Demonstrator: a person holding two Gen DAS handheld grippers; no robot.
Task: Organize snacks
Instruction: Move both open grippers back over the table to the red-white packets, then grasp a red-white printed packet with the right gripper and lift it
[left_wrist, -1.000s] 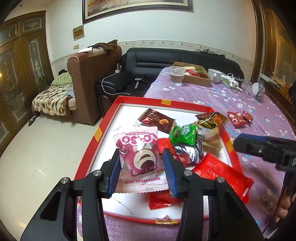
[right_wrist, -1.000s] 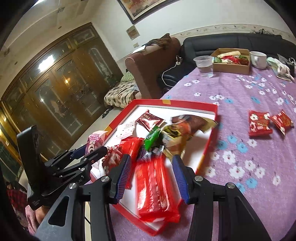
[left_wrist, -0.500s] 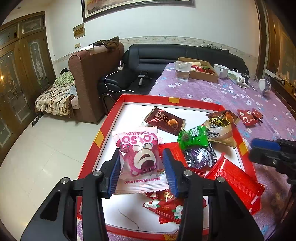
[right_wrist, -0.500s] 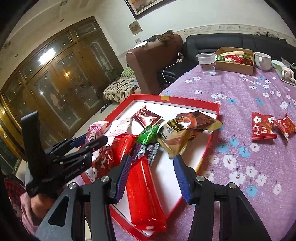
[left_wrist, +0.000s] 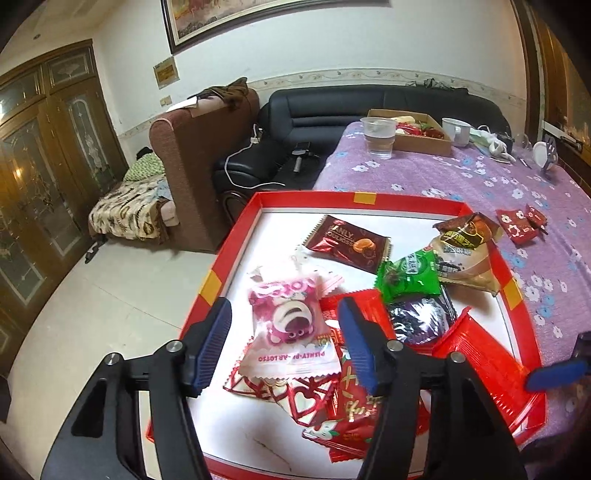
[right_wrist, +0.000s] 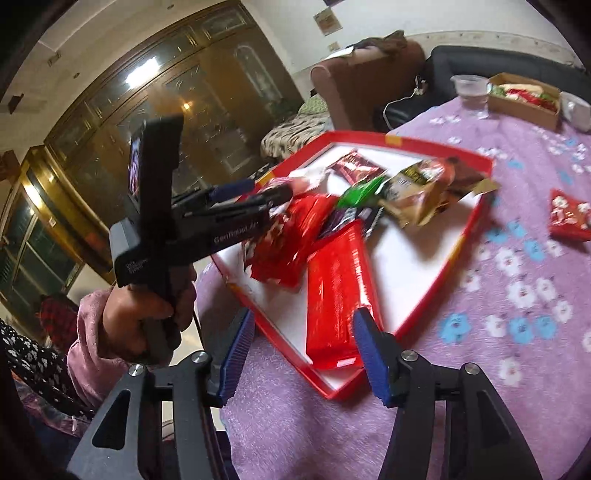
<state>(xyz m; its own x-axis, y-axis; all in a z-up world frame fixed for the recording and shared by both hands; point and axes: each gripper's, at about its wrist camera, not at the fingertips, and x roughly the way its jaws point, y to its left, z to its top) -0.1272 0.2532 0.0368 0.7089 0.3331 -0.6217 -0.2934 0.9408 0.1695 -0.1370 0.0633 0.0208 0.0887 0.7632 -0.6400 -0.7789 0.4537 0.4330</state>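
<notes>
Down over the red tray (left_wrist: 236, 236), the left gripper (left_wrist: 284, 343) is opening around the loose pink snack bag (left_wrist: 291, 332). Next view: the right gripper (right_wrist: 303, 354) tips down, opening, the long red packet (right_wrist: 334, 288) between its fingers, untouched.

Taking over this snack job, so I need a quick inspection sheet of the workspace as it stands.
Surface: purple cloth, bare patches.
Job's things: red tray holds pink packet, brown packet, green packet, long red pack; two red packets lie outside.
Clutter: cup, cardboard box, mug.
Grippers: left gripper opening, pink packet loose between; right gripper opening around long red pack.
Cables: white cable on sofa.
Surroundings: sofa, armchair, cabinets.
</notes>
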